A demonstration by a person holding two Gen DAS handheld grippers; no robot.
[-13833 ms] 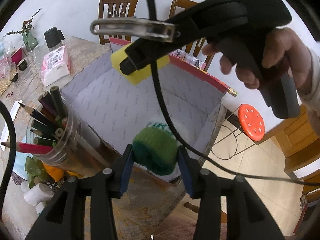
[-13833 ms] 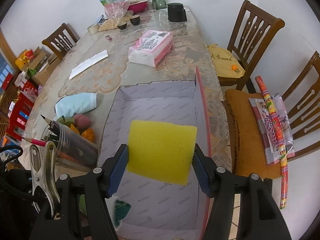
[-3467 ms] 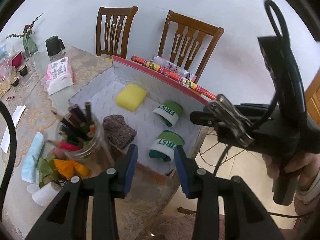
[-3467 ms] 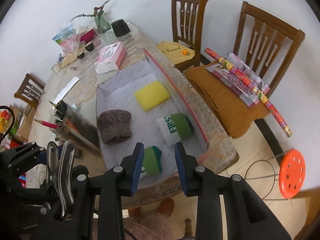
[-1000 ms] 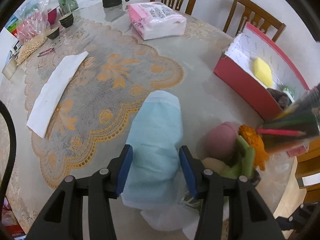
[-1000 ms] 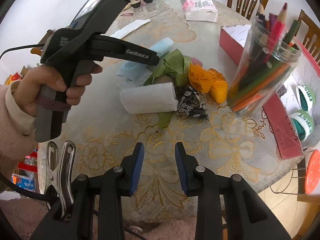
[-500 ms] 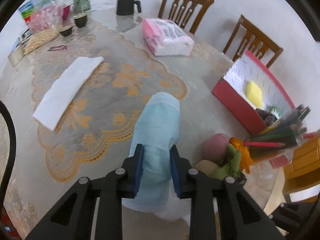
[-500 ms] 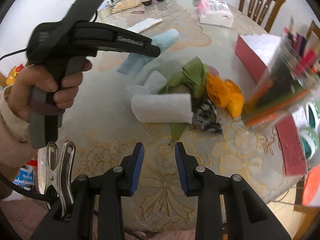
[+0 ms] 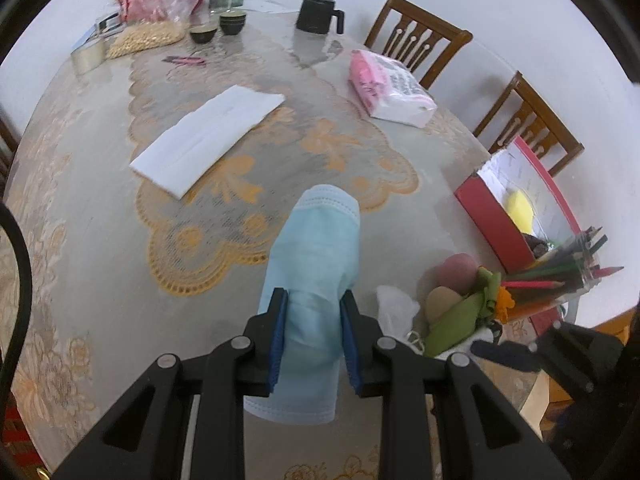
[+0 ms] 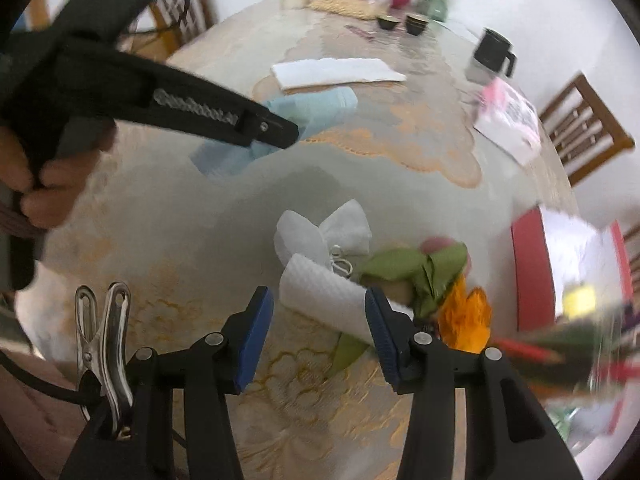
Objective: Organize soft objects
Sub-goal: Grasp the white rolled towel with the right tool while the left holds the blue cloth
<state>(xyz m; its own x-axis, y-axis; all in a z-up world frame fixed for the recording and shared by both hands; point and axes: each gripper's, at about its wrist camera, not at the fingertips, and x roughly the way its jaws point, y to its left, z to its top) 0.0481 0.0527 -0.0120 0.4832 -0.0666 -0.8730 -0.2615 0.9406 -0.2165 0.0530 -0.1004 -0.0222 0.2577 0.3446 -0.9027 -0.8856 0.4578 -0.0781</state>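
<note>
Left gripper (image 9: pixel 313 334) clamped on blue mask (image 9: pixel 316 264); right gripper (image 10: pixel 319 334) opening, white roll (image 10: pixel 320 300) just ahead, untouched.

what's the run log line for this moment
left gripper: shut on blue mask | right gripper: jaws opening near white roll, not gripping | red box: holds yellow sponge

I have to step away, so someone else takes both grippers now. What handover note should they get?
Left gripper: shut on the light blue folded cloth.
Right gripper: jaws opening, holding nothing, a white ribbed paper roll between them.
Red cardboard box at the table edge: the yellow sponge is visible inside it.
Left: box the blue cloth, then the roll and the soft pile beside the pencil jar.
</note>
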